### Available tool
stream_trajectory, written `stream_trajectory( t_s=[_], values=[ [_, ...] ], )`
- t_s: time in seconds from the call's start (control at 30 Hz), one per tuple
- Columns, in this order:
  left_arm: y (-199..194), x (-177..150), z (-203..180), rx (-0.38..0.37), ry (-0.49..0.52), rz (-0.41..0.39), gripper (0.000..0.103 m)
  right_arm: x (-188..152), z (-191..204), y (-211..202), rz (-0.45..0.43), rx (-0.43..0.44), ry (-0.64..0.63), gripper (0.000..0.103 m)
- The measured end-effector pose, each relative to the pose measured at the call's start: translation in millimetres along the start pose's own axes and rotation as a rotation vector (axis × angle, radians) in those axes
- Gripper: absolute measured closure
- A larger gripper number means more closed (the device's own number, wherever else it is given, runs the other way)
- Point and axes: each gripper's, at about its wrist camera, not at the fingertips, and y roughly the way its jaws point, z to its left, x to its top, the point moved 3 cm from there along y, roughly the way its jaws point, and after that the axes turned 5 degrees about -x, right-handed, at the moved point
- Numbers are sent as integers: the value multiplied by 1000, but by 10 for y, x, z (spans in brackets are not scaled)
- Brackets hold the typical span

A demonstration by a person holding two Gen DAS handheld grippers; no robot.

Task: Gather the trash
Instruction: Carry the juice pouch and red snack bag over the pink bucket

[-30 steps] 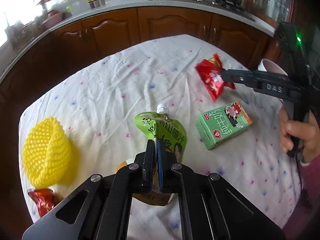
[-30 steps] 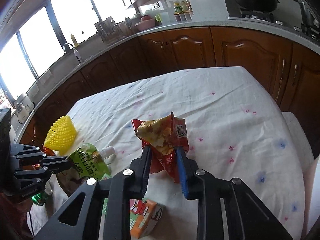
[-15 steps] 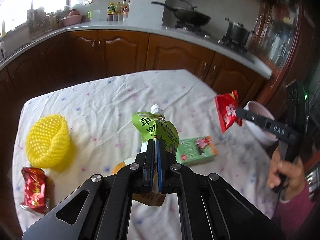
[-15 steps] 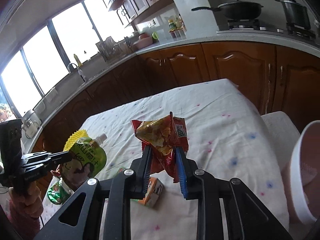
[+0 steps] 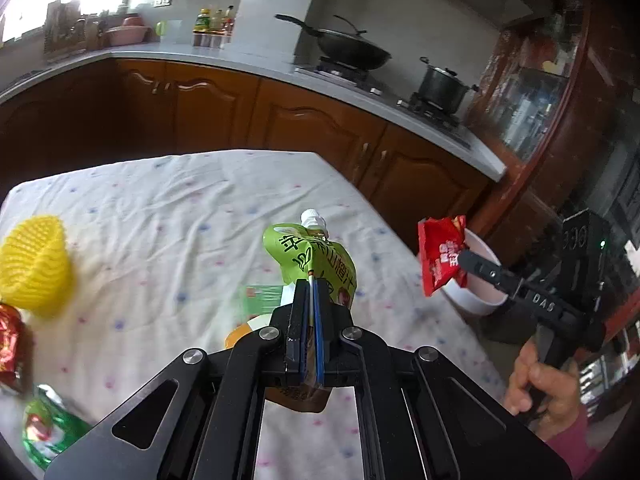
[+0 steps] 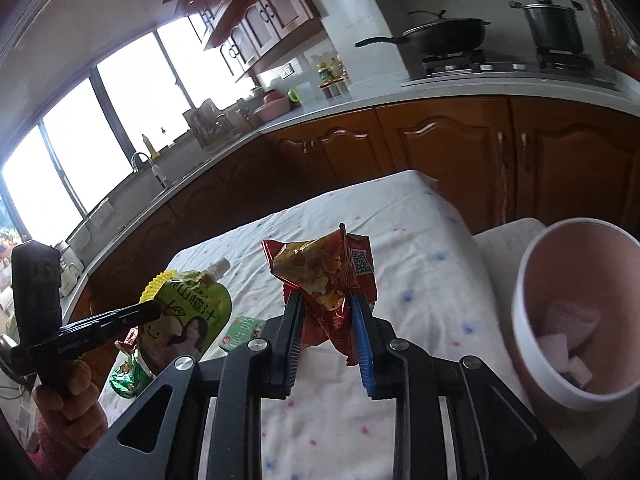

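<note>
My left gripper (image 5: 310,286) is shut on a green spouted drink pouch (image 5: 310,256), held above the table; the same pouch (image 6: 188,316) shows at the left of the right wrist view. My right gripper (image 6: 324,300) is shut on a crumpled red snack bag (image 6: 328,276), raised near the table's right edge. That bag (image 5: 442,258) hangs just in front of a pale pink bin (image 5: 480,272) in the left wrist view. The bin (image 6: 576,300) stands off the table's right side with white scraps inside.
On the flowered tablecloth (image 5: 180,208) lie a yellow foam net (image 5: 34,266), a red wrapper (image 5: 10,344), a green wrapper (image 5: 48,432) and a green carton (image 5: 260,298). Wooden cabinets (image 5: 304,128) and a counter with a wok (image 5: 344,50) lie beyond.
Both grippers rose and swung right toward the table's edge with their loads. The pink bin has come into full view beside the red snack bag.
</note>
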Motion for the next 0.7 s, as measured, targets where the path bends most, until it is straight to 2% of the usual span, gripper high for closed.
stream_trajectory(
  t_s=[0.7],
  values=[
    [510, 72, -1020, -125, 88, 36, 102, -109, -957, -770, -95, -145, 128, 79]
  ],
)
